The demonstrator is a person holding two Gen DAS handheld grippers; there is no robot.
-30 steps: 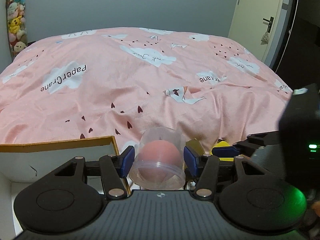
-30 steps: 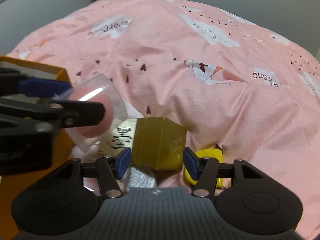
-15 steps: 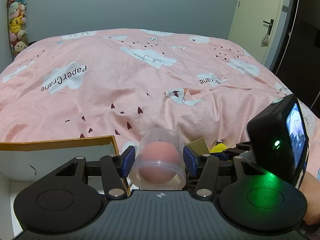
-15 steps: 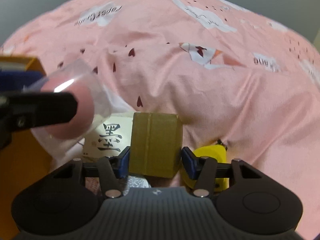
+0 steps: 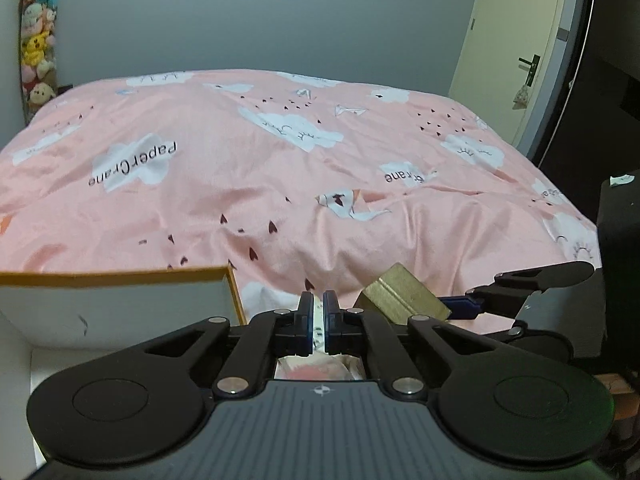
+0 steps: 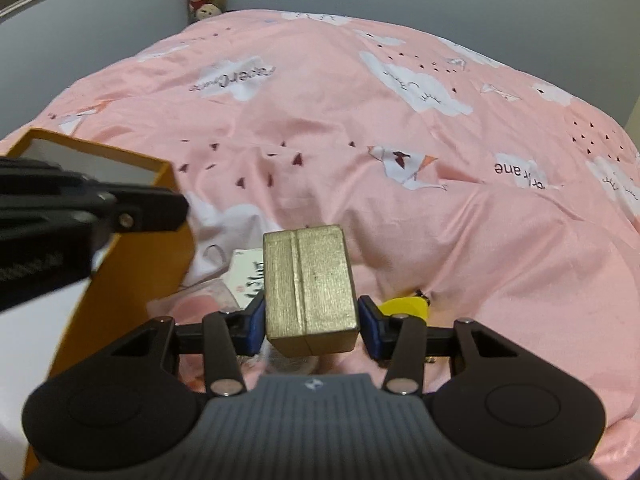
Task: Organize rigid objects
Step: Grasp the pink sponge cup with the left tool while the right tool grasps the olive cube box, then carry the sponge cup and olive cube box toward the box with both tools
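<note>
Right gripper [image 6: 311, 322] has its blue pads clamped on both sides of the gold box [image 6: 309, 286], which looks lifted clear of the bedding, so that piece is in hand but not put away yet. Its jaws were just closing in onto the box. Left gripper [image 5: 319, 312] is pinched fully together with nothing between the pads, parked just beside the corner of the orange-rimmed storage box [image 5: 230, 280]. The clear cup with the pink ball [image 6: 200, 300] is lying down on the bed by the storage box wall, so I'd say that one isn't sorted either. Also loose on the pink duvet [image 6: 360, 140]: a white card with black calligraphy [image 6: 250, 276] and something yellow [image 6: 404, 306] mostly hidden behind the right finger. What I can see of the storage box interior looks bare white, though most of it is out of view. My guess is we're early on, with pretty much everything left to drop in.
</note>
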